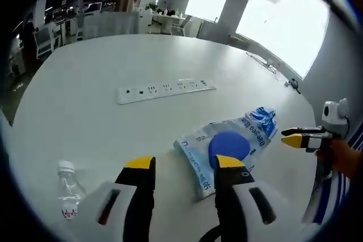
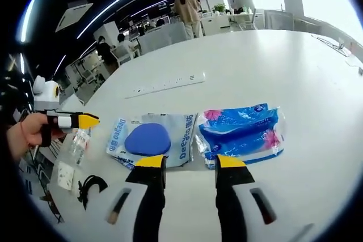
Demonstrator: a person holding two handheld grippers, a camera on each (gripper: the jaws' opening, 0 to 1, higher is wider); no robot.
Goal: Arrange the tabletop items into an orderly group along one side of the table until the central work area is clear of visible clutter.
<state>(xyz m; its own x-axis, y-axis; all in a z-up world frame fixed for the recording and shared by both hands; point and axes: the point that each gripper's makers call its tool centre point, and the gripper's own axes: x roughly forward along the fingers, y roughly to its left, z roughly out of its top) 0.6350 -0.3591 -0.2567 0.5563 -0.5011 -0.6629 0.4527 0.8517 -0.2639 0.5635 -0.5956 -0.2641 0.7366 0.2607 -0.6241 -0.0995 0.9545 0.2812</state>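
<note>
A crinkly plastic pack [image 1: 227, 145] with a smooth blue oval lay on the matte white desk [image 1: 85, 94] at one o'clock from the left tool [image 1: 184, 165], jaws apart, empty. The right tool [image 2: 190, 162] gaped likewise. A clear bottle [image 1: 68, 194] stood at nine o'clock.

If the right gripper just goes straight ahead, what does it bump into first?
Probably the white packet with the blue oval or the shiny blue plastic pack; the open right gripper points between them, depth unclear.
</note>
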